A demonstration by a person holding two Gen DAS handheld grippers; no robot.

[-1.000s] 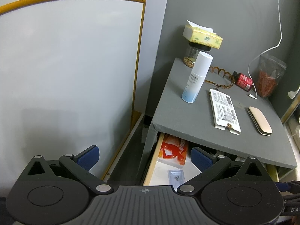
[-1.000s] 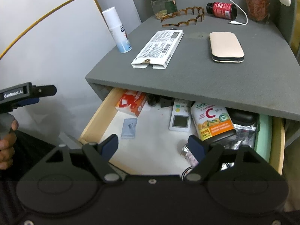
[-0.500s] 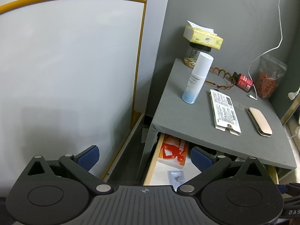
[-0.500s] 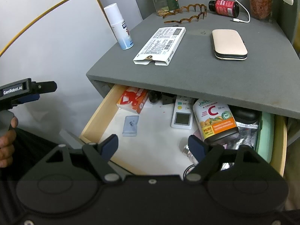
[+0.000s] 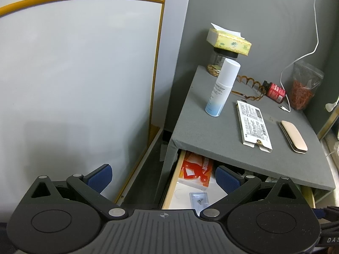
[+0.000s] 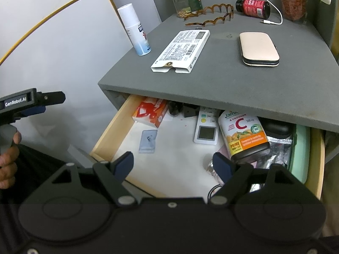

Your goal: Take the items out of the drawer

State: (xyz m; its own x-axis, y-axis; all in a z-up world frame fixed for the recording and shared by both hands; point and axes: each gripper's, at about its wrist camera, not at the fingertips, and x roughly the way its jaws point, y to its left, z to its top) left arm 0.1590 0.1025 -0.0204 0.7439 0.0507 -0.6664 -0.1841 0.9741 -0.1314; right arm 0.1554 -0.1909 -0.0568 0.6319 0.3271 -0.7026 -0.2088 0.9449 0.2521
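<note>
- Your right gripper (image 6: 172, 165) hangs wide, holding nothing, over the open drawer's (image 6: 110, 131) front edge.
- Your left gripper (image 5: 163, 176) gapes empty beside the drawer's left edge.
- A vitamin C bottle (image 6: 243, 135) lies near the drawer's right edge.

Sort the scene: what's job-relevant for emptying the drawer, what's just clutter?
Job: drawer, red-and-white box, small clear bag, white remote, vitamin C bottle, both open grippers.
Clutter on top: spray bottle, flat white box, beige case, red bottle.
</note>
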